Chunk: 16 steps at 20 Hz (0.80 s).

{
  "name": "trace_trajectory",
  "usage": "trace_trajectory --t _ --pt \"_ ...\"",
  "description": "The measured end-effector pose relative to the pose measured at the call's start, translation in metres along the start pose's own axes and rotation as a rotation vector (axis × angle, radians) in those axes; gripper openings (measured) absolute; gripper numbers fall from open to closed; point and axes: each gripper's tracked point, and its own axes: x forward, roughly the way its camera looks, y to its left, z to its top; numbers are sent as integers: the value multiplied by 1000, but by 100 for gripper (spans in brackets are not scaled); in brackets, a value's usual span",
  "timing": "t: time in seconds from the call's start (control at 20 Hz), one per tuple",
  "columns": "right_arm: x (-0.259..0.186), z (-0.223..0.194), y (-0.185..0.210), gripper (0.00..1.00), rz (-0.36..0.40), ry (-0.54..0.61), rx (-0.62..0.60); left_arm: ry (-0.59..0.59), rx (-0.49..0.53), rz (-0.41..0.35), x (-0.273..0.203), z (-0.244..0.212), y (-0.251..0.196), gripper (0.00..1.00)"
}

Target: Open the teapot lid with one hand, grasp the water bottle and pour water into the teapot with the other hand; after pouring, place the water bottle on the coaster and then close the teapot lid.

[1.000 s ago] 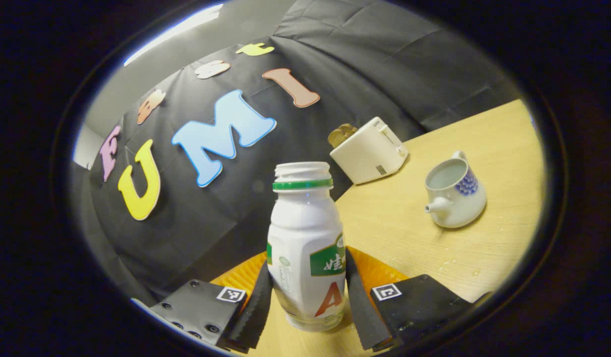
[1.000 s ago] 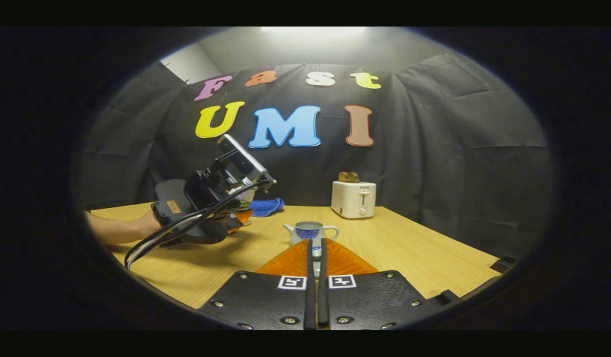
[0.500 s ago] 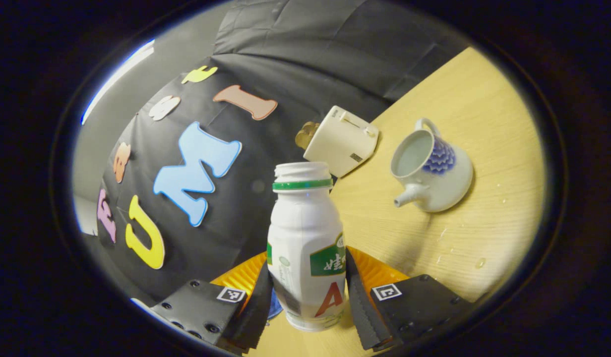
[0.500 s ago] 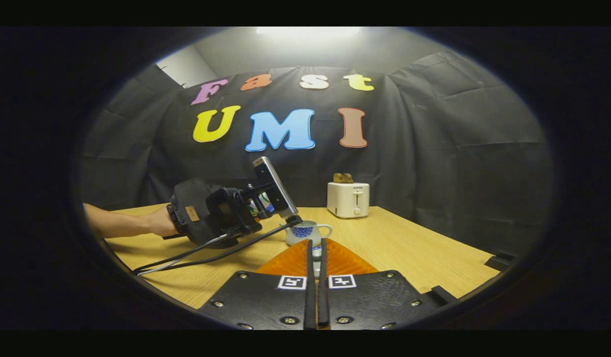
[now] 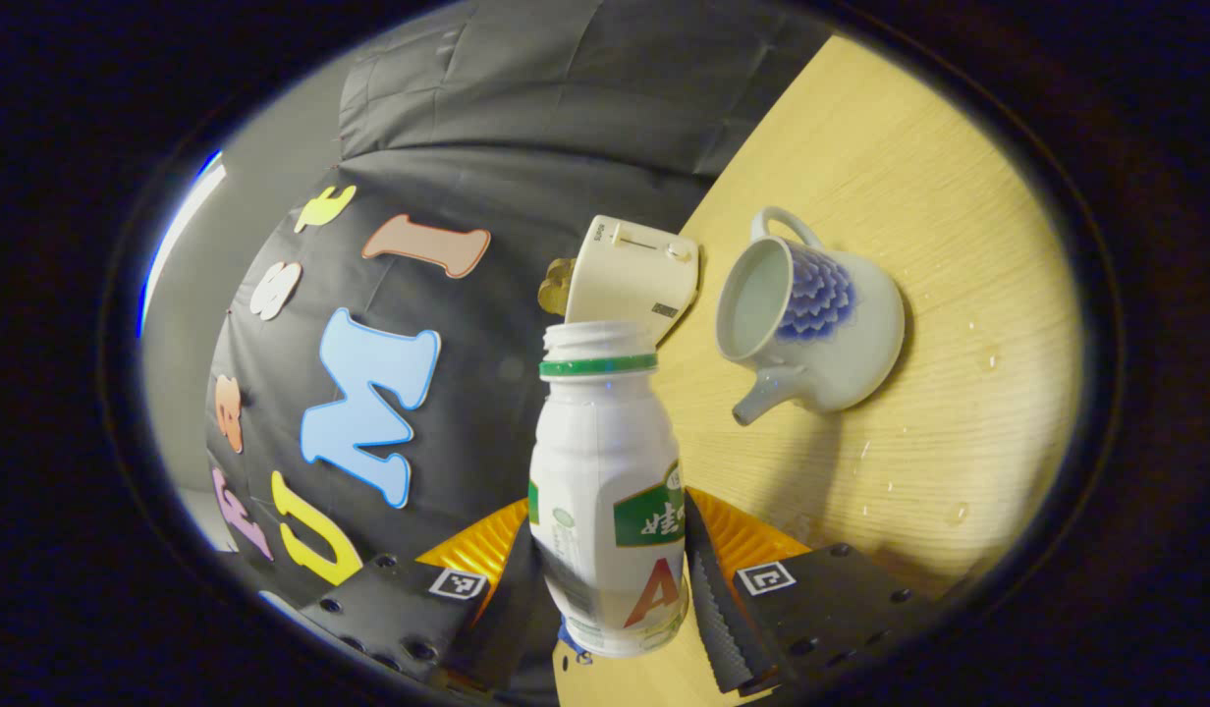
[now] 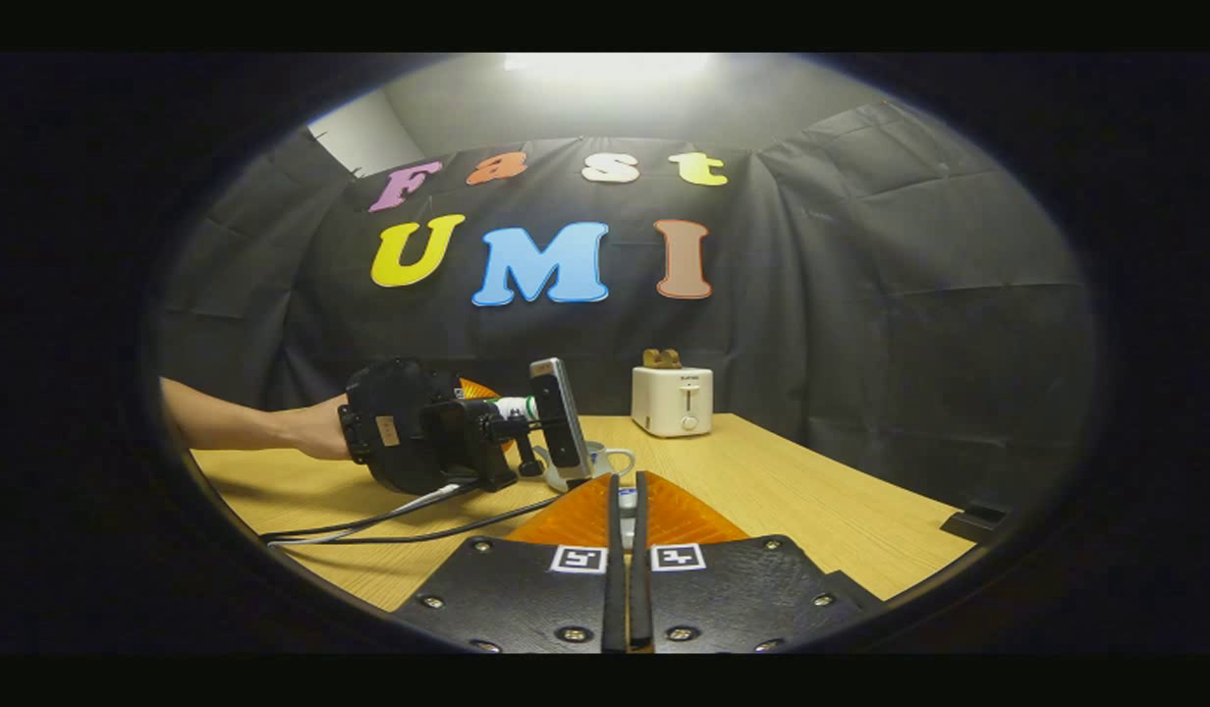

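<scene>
In the left gripper view the left gripper (image 5: pixel 613 589) sits at the bottom centre of the frame, its two fingers pressed on either side of the water bottle (image 5: pixel 605 491). The bottle's long axis runs up the middle of the picture along the fingers, its uncapped mouth and green neck ring toward the centre of the frame. Just right of the mouth, in the upper right, lies the teapot (image 5: pixel 811 319), lidless, its round opening facing the camera, spout aimed toward lower left and handle toward the top. Behind the bottle's mouth stands a cream toaster (image 5: pixel 630 275) at the edge of the wooden table (image 5: pixel 959 245), where a few water drops (image 5: pixel 954 511) glisten at lower right.

The right gripper view gives the side-on picture: the left gripper, held by a hand (image 6: pixel 315 437) at centre left, carries the bottle lying nearly level, its mouth pointing right over the teapot, which is largely hidden behind the device. The right gripper (image 6: pixel 626 550) fills the bottom centre, its fingers nearly together on a small pale piece, probably the teapot lid (image 6: pixel 626 503), though little of it is visible.
</scene>
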Motion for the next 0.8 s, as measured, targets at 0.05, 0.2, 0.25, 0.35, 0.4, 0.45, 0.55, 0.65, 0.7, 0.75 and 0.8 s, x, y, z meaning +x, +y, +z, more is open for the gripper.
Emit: trace_trajectory --t 0.05,0.2,0.25,0.35,0.4,0.45,0.55,0.65,0.7,0.75,0.8 --pt "0 1 0 2 0 -1 -1 2 21 -4 0 2 0 82" --pt "-1 2 -1 2 2 -6 7 -2 77 -22 1 3 -4 82" --pt "-2 3 -2 2 0 -8 3 -4 89 -24 2 4 -5 82" --pt "-1 2 -3 2 -1 -7 -3 3 112 -30 3 3 -5 82" --pt "-1 0 -3 2 -1 -5 -2 4 130 -27 3 4 -3 82" --pt "0 0 -3 2 0 1 0 1 148 -23 3 5 -2 82" --pt "0 -1 -2 2 9 6 6 -1 191 -31 4 8 -3 82" --pt "-2 -1 -3 2 10 5 4 -6 213 -36 5 10 -2 82" --pt "-2 0 -2 2 10 3 1 -7 226 -36 5 11 0 82" --pt "-2 0 -3 2 11 3 -1 -4 243 -34 4 11 1 82" --pt "-2 -1 -2 2 11 5 -5 -3 259 -30 4 11 3 82"
